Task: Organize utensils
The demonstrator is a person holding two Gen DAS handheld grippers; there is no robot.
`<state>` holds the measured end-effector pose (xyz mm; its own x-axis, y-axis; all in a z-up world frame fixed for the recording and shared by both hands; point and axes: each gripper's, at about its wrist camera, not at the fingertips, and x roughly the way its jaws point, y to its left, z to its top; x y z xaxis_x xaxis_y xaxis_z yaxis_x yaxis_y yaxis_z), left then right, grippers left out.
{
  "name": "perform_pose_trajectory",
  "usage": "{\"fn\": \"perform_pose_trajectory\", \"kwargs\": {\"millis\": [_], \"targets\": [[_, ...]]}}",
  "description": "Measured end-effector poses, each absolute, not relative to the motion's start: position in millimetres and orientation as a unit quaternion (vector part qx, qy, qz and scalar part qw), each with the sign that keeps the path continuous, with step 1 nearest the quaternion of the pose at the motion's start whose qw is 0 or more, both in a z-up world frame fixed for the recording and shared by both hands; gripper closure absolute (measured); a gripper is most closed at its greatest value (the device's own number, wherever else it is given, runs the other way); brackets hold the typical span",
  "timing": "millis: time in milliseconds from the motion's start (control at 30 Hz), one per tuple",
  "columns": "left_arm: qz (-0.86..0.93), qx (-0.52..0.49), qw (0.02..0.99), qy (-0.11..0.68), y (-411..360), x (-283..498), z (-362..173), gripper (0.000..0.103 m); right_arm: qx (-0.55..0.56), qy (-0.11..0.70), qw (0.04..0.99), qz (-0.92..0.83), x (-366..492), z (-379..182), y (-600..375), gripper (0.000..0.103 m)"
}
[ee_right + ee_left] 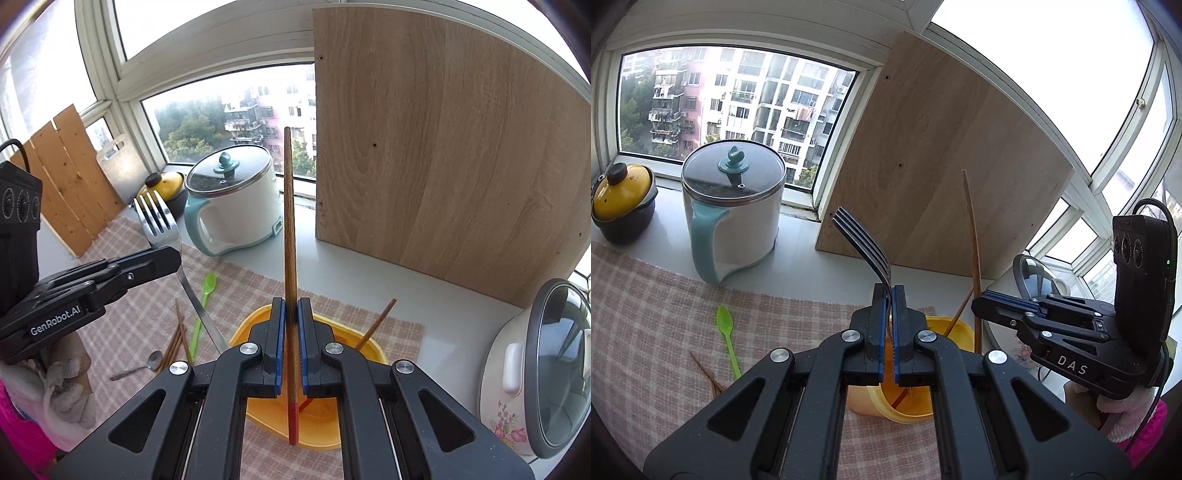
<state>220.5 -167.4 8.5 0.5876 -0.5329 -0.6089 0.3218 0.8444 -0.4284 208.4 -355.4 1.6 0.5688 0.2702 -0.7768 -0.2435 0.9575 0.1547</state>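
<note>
My left gripper (889,291) is shut on a metal fork (862,242), tines up, above the yellow container (955,334). In the right wrist view the fork (157,221) and left gripper (170,260) sit at left. My right gripper (290,304) is shut on a wooden chopstick (289,221) with a red lower end, held upright over the yellow container (255,321). One chopstick (376,324) leans inside the container. A green plastic spoon (727,328), loose chopsticks (176,339) and a small metal spoon (149,362) lie on the checked mat (657,314).
A white and teal electric pot (735,206) and a yellow-lidded clay pot (622,201) stand by the window. A wooden board (443,147) leans behind the container. A rice cooker (535,376) stands at right. Wooden planks (70,177) lean at left.
</note>
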Motion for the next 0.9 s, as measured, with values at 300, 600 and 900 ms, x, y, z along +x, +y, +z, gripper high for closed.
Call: {"fn": "perform_pose_trajectory", "kwargs": {"millis": [300,600,900], "targets": [[-0.244,-0.12,0.877,0.396,-177.0,224.1,-0.3,0.103,0.024,0.449,0.883,0.132,221.3,-15.1,-359.3,0.098],[-0.25,-0.111,0.872,0.406,-185.0,223.0,-8.2,0.103,0.035,0.457,0.879,0.126,223.7,-28.2,-364.3,0.098],[-0.257,-0.105,0.866,0.416,-190.1,219.3,-12.9,0.103,0.042,0.47,0.872,0.132,221.5,-38.1,-366.3,0.098]]}}
